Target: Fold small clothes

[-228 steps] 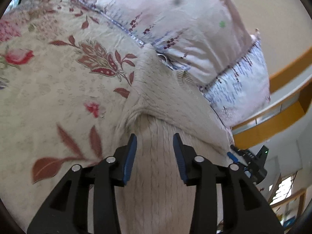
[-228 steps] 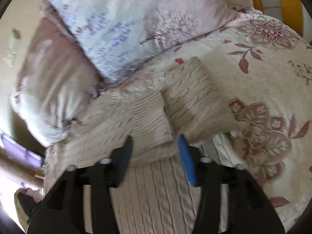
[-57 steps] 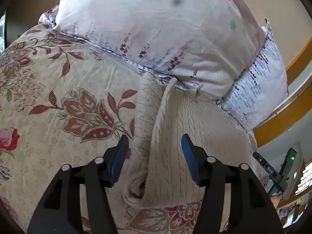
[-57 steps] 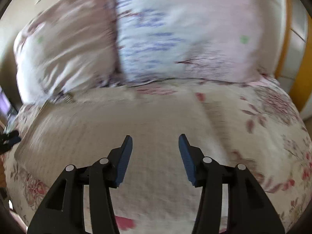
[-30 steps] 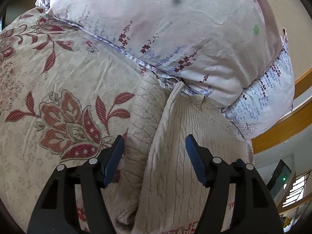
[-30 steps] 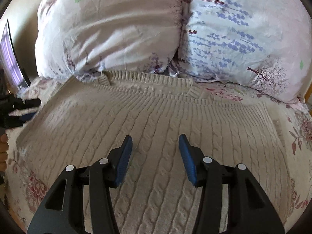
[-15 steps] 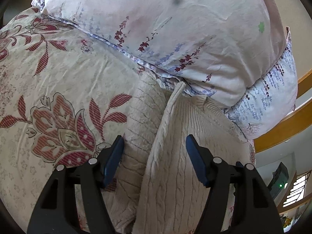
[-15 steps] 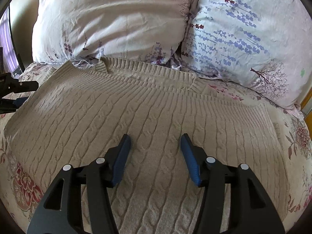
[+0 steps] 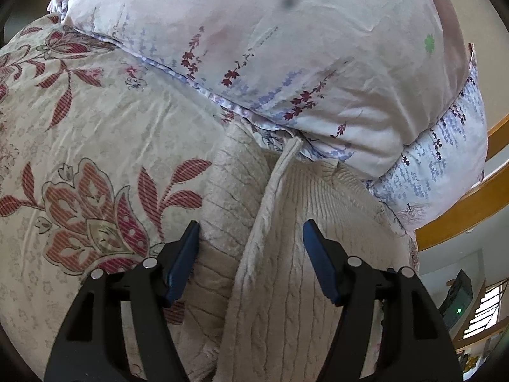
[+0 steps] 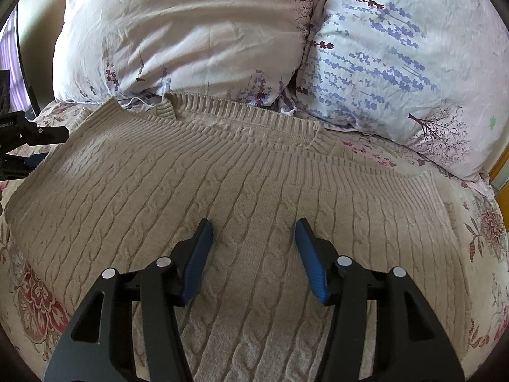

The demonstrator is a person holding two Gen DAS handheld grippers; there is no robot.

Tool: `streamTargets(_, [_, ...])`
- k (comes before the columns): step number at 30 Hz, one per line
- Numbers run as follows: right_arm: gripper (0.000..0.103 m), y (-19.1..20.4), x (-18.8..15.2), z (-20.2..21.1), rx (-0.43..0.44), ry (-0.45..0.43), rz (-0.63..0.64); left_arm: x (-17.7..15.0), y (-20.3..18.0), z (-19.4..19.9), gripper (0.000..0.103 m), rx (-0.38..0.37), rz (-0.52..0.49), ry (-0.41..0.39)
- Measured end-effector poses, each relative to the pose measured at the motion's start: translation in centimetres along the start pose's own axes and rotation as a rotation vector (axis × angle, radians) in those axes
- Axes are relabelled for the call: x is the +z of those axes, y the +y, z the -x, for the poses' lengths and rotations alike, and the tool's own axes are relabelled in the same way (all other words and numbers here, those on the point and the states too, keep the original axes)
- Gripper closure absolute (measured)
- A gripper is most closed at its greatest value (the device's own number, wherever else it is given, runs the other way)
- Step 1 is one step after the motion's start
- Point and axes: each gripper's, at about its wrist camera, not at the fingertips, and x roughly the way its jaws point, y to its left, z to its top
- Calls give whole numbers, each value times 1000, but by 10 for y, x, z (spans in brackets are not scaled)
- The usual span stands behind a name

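Cable-knit sweater (image 10: 254,191) lies spread below the pillows (image 10: 197,38), ready for folding; left hand-held gripper (image 9: 251,242) and right hand-held gripper (image 10: 253,238) hover above it, jaws apart, empty.

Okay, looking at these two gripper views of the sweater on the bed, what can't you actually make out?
- Cable-knit sweater: near hem, right wrist view, cut off by the bottom edge and the right gripper.
- Sleeve: its cuff, left wrist view, hidden behind the left gripper.
- Neckline, both views: whether it runs under the pillows is unclear.
- Whether either gripper's fingertips touch the knit: no side view.
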Motion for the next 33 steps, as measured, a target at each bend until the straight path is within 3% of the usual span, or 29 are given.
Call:
streamTargets(15, [46,1,-1,0,3,-1,-2,-5,3,-2,57,-65,55,29])
streamTargets(18, [46,1,-1,0,3,-1,-2,-5,5,-4,64,-90,90,44])
streamTargets(20, [46,1,-1,0,3,-1,-2,-5,7,-6,75,-107,124,57])
streamTargets(23, [46,1,-1,0,5,-3,-1,-4,10,-5,80,-140,152,62])
streamTargets(33, [45,2,-1,-1,13,-5,0,-1,-32,18,86,-248,119,6])
